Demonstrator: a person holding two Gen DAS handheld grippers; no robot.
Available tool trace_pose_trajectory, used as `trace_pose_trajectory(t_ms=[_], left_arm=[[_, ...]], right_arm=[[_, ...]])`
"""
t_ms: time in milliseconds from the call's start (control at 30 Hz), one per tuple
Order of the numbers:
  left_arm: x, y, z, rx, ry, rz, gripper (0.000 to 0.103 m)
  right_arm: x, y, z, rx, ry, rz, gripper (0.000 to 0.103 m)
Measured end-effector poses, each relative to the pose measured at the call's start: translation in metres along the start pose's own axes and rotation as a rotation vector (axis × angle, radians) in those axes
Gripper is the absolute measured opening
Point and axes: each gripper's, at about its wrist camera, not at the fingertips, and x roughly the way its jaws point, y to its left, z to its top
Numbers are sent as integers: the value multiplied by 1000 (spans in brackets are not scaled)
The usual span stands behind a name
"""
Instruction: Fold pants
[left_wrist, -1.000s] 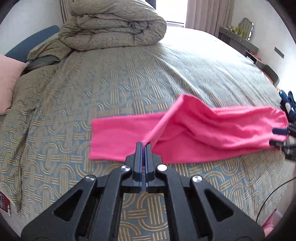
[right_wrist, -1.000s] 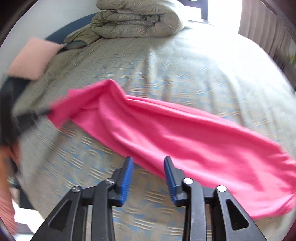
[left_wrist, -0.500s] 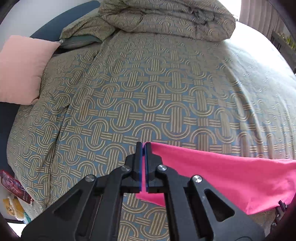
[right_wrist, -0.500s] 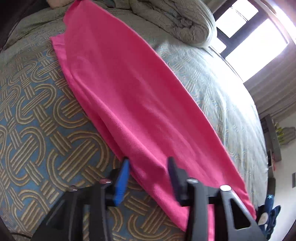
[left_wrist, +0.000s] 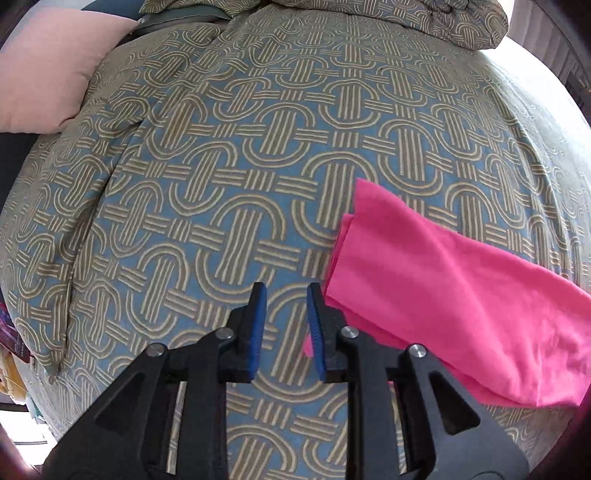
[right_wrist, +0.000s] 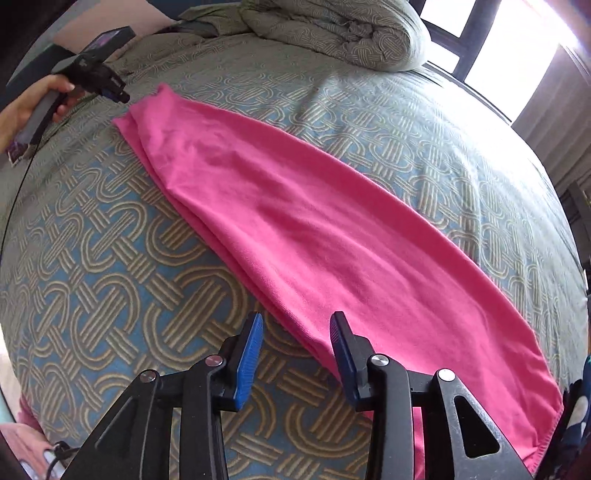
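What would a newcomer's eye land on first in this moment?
The bright pink pants, lying flat in a long band across the patterned bedspread, with one end just right of the open left gripper. The right gripper is open too, at the pants' near edge. At the bed's far end lies a bunched duvet, with a pink pillow to its left.
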Motion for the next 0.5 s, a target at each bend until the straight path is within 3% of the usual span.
trace_pose_trajectory(t_ms=[167,333,400,467,500], left_arm=[[-16,12,-35,-76,-24,-164,25],[-11,-7,-63,-117,36,-324,28],[-9,-23,-72,-112,51,-370,44],[-9,-41,-76,-81,44,-401,66],[-10,-50,-75,-65,34,-403,70]], right_arm=[[-13,24,-10,0,-13,24,44],[-18,30,-25,41,-5,39,45],[-24,13,-39,152,4,120,45],[-30,-15,-61,312,15,188,47],[-33,-31,-74,399,17,209,52]])
